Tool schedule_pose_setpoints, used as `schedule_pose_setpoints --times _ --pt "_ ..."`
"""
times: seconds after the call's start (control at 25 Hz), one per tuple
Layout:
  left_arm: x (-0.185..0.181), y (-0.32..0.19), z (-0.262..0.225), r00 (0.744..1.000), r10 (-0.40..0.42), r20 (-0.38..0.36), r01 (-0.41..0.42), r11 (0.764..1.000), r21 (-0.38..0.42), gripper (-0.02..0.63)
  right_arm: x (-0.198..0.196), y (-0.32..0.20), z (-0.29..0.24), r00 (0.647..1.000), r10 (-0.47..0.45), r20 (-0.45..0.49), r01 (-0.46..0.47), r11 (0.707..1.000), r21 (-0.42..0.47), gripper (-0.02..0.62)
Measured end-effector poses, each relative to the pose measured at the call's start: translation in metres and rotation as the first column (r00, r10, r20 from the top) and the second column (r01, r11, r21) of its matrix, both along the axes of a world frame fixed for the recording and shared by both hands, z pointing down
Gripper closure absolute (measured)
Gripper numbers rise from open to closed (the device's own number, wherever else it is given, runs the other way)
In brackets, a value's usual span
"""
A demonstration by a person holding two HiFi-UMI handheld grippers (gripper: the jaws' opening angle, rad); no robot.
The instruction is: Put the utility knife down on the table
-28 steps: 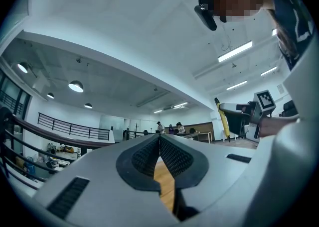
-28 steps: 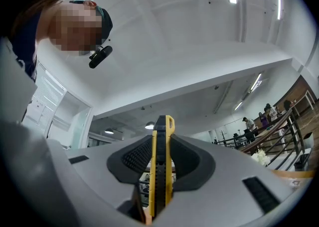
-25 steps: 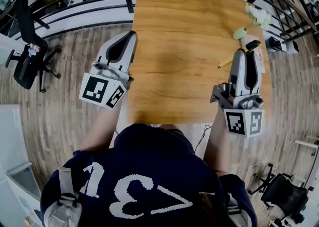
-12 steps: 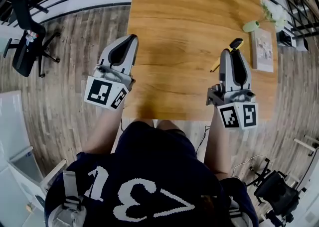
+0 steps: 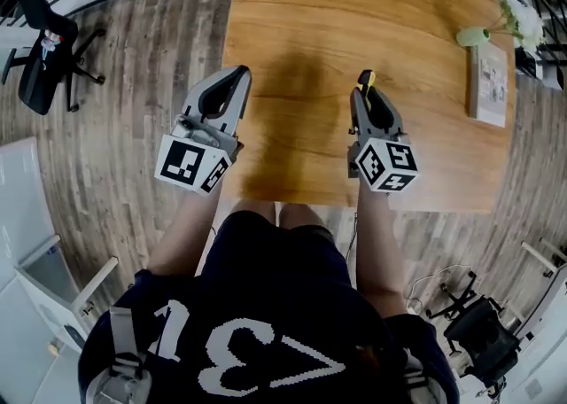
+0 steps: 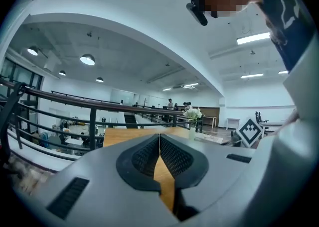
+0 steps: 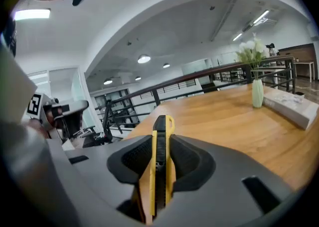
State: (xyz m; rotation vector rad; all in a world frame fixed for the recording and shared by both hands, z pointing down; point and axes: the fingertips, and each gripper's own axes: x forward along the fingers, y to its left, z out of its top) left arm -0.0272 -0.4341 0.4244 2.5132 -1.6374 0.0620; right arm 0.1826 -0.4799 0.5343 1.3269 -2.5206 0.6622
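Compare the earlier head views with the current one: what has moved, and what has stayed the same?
The right gripper carried the yellow-and-black utility knife leftward over the wooden table, nearer the left gripper. Unchanged: knife clamped, left gripper shut and empty at the table's left edge.

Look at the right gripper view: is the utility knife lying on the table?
No, the utility knife is clamped between the jaws of the right gripper, not resting on the table.
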Motion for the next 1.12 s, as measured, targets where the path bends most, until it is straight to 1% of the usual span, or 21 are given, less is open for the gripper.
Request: schedule_pose_setpoints --times 0.2,0.4,0.48,0.56,0.64,0.68,0.76,0.84,0.96,1.12 --pt "-0.003 0.005 0.018 1.000 -0.002 0.006 0.002 0.999 -0.039 0.589 -0.007 0.005 0.072 0.988 -0.043 -0.150 0.023 0.991 -0.133 0.471" --pt "-0.007 0.009 0.023 1.000 -0.006 0.014 0.007 0.998 -0.054 0.589 -0.009 0.007 0.112 0.954 -0.075 -0.290 0.013 0.978 -0.208 0.469" --pt "-0.010 0.009 0.023 1.000 -0.008 0.016 0.009 0.998 -0.055 0.589 -0.010 0.007 0.119 0.947 -0.085 -0.309 0.011 0.972 -0.234 0.467" --pt "-0.013 0.010 0.021 1.000 -0.009 0.017 0.010 0.999 -0.052 0.589 -0.012 0.005 0.117 0.953 -0.082 -0.290 0.012 0.972 -0.235 0.460" --pt "-0.015 0.010 0.017 1.000 -0.010 0.017 0.010 0.999 -0.042 0.589 -0.013 0.001 0.102 0.965 -0.064 -0.256 0.012 0.979 -0.201 0.461" --pt "-0.016 0.009 0.013 1.000 -0.010 0.017 0.011 0.999 -0.034 0.589 -0.012 -0.002 0.090 0.970 -0.052 -0.239 0.011 0.985 -0.169 0.478" --pt "-0.019 0.007 0.003 1.000 -0.014 0.019 0.014 1.000 -0.011 0.589 -0.009 -0.007 0.059 0.978 -0.022 -0.206 0.005 0.997 -0.082 0.532" --pt "-0.021 0.005 -0.011 1.000 -0.016 0.019 0.016 1.000 0.017 0.589 -0.006 -0.011 0.018 0.986 0.004 -0.165 -0.001 1.000 0.020 0.559" --pt "-0.024 0.003 -0.036 1.000 -0.019 0.022 0.018 0.998 0.063 0.589 -0.003 -0.013 -0.051 0.996 0.019 -0.092 -0.002 0.984 0.176 0.569" --pt "-0.025 0.002 -0.069 0.999 -0.026 0.019 0.024 0.993 0.116 0.589 0.001 -0.008 -0.136 0.999 0.028 -0.020 -0.020 0.942 0.335 0.571"
